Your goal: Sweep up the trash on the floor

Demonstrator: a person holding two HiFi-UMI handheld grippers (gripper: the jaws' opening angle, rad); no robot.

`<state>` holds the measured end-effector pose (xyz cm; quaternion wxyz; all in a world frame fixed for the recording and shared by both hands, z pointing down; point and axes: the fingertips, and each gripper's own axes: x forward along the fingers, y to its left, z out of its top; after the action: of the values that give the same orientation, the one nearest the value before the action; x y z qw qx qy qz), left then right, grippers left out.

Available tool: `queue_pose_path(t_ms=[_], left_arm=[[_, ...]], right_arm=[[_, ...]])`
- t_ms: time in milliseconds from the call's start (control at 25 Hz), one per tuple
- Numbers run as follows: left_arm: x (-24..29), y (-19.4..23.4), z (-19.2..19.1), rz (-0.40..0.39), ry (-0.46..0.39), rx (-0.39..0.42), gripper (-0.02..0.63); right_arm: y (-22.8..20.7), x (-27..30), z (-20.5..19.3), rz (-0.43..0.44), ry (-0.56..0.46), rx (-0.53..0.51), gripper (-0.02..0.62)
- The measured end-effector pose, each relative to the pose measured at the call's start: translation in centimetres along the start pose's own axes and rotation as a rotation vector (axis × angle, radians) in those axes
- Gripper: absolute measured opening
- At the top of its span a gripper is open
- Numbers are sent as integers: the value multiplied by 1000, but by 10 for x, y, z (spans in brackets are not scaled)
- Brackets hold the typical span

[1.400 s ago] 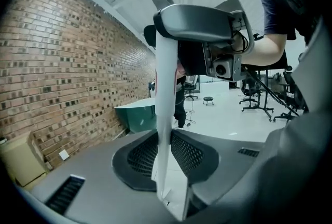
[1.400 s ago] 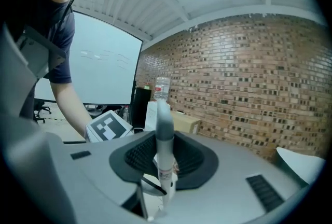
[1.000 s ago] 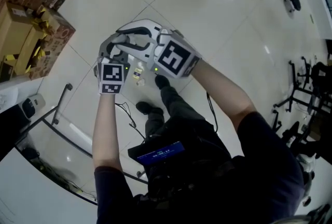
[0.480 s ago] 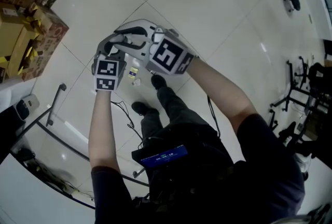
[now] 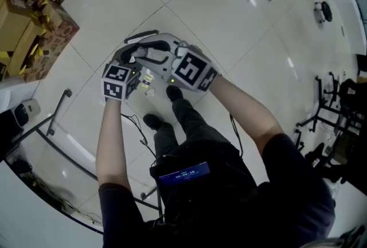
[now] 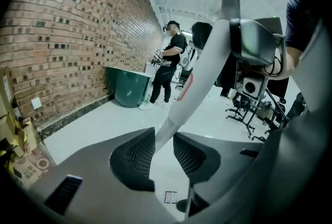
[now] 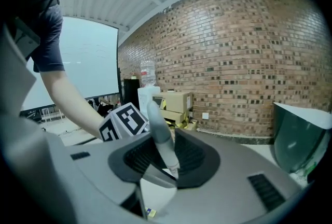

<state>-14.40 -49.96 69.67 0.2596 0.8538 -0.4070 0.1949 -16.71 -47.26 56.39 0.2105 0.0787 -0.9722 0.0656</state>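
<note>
Firm up both grips first, then bring the tools down together to the floor [image 5: 229, 28] and gather the scraps with short, low strokes. Pinching a white handle [image 6: 202, 62] in the left claw [image 6: 163, 141] and a grey handle [image 7: 158, 129] in the right claw [image 7: 165, 158], jaws just eased wider, shafts between the pads. Look for the trash [image 5: 148, 81], small pale scraps, on the tile below and between both claws, touched by neither.
</note>
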Motion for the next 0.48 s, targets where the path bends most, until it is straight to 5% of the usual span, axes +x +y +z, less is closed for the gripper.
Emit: queue_pose_path(t_ms=[480], left_arm=[[1,-24,-19,-7,-10,-107,106]], right_arm=[[20,-22,-24,-60,-3,189,144]])
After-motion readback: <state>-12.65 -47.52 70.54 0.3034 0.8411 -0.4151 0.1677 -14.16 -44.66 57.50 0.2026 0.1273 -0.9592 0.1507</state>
